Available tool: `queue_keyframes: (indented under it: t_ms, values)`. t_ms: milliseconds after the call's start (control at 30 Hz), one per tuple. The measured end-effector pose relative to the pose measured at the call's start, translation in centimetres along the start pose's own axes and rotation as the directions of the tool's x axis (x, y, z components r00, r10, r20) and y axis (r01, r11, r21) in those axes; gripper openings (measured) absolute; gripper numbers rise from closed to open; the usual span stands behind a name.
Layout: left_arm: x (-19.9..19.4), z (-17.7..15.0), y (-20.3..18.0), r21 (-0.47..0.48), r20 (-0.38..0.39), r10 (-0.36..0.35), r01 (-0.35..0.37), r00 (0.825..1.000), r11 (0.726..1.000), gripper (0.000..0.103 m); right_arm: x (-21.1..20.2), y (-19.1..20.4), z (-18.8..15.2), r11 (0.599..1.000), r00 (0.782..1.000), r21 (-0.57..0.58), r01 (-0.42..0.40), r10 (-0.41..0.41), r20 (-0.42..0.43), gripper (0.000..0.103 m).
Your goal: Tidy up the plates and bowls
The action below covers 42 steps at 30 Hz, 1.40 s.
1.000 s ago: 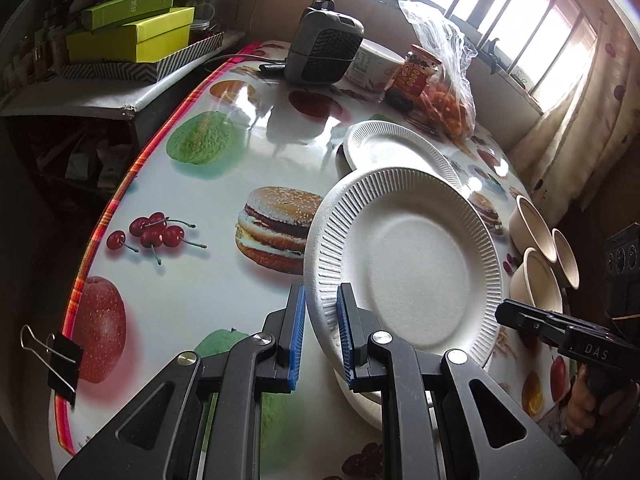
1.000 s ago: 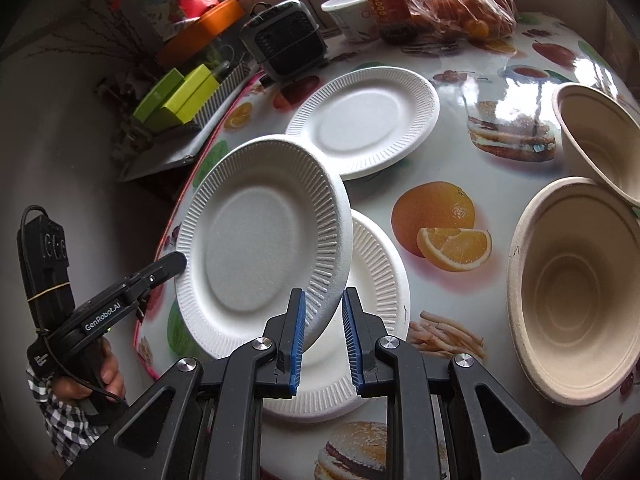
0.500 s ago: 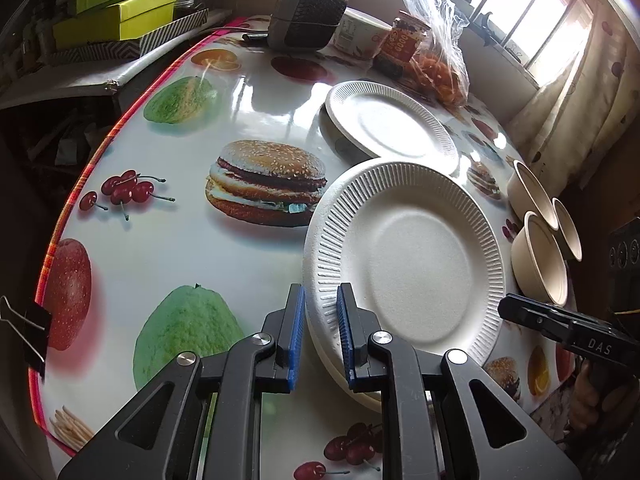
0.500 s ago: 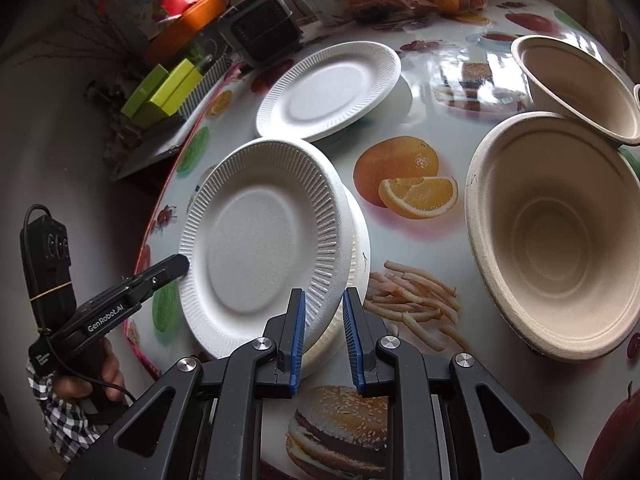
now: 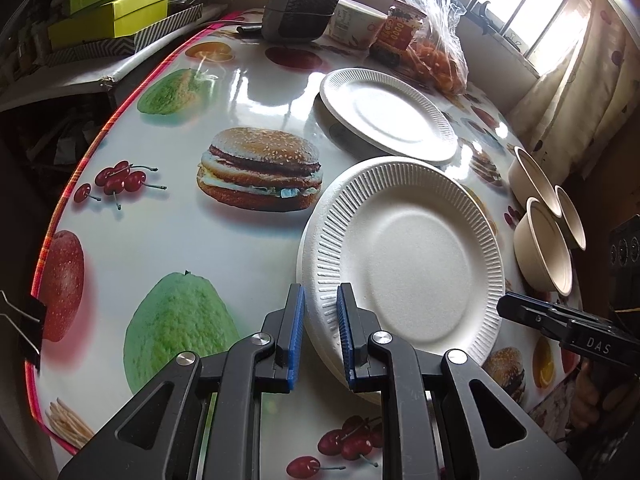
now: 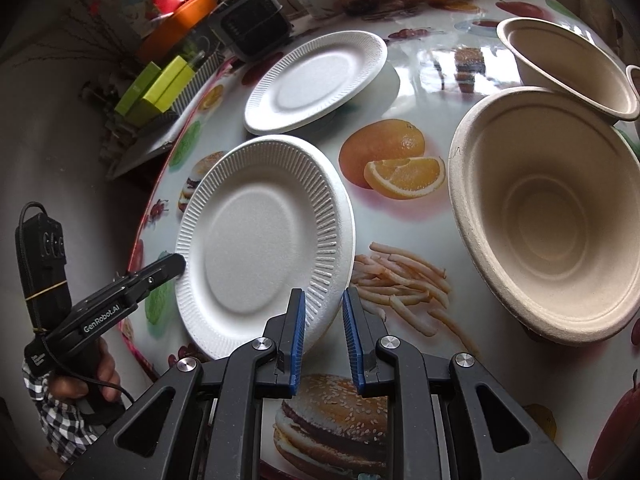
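A white ribbed paper plate [image 5: 408, 256] [image 6: 256, 240] is held by both grippers at opposite rims. My left gripper [image 5: 320, 292] is shut on its near rim; in the right wrist view its tip [image 6: 176, 264] meets the plate's left edge. My right gripper [image 6: 323, 296] is shut on the other rim, and its tip [image 5: 504, 304] shows at the plate's right. The plate rests on a second plate whose rim [image 5: 320, 354] peeks out beneath. A third plate [image 5: 388, 116] [image 6: 316, 80] lies farther back. Beige bowls [image 6: 548, 248] [image 6: 568, 68] [image 5: 544, 248] stand to the right.
At the table's far end stand a black appliance [image 5: 300, 0], a white cup [image 5: 352, 26], a red jar [image 5: 400, 32] and a bag of oranges [image 5: 436, 60]. Green boxes [image 5: 116, 12] sit on a side shelf. A binder clip [image 5: 24, 320] grips the tablecloth's left edge.
Both grippers have come down with the plate, which was tilted above the lower plate and now lies on it, covering it. The jaws stayed shut.
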<state>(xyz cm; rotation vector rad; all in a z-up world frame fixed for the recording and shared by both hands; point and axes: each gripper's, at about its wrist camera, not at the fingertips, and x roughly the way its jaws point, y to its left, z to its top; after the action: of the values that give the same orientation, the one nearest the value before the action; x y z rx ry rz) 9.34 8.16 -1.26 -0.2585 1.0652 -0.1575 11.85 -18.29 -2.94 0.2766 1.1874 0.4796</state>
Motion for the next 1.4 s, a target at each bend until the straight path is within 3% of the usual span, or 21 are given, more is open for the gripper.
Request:
queue_keyframes:
  t_ms: [500,767,1000,1233,1400]
  values:
    - [0.0,0.0,0.1,-0.005,0.001,0.002,-0.002,1.0,1.0,0.018,0.3,0.1,0.1,1.0,1.0,-0.002,0.003,-0.003,0.0,0.022]
    - [-0.3,0.1,-0.1,0.006,0.008,0.005,-0.005,1.0,1.0,0.018,0.0,0.3,0.2,1.0,1.0,-0.011,0.009,-0.009,0.017,0.031]
    - [-0.3,0.4,-0.1,0.011,0.005,0.001,-0.001,1.0,1.0,0.019,-0.3,0.3,0.4,1.0,1.0,-0.012,0.02,-0.019,0.024,0.032]
    - [-1.0,0.9,-0.1,0.022,0.02,0.003,-0.003,1.0,1.0,0.027,-1.0,0.2,1.2,1.0,0.999,-0.014,0.018,-0.017,0.04,0.033]
    - [-1.6,2.6,-0.3,0.035,0.041,-0.003,0.001,0.999,0.999,0.029,-2.5,0.3,2.5,0.999,0.996,-0.026,0.033,-0.031,0.084,0.038]
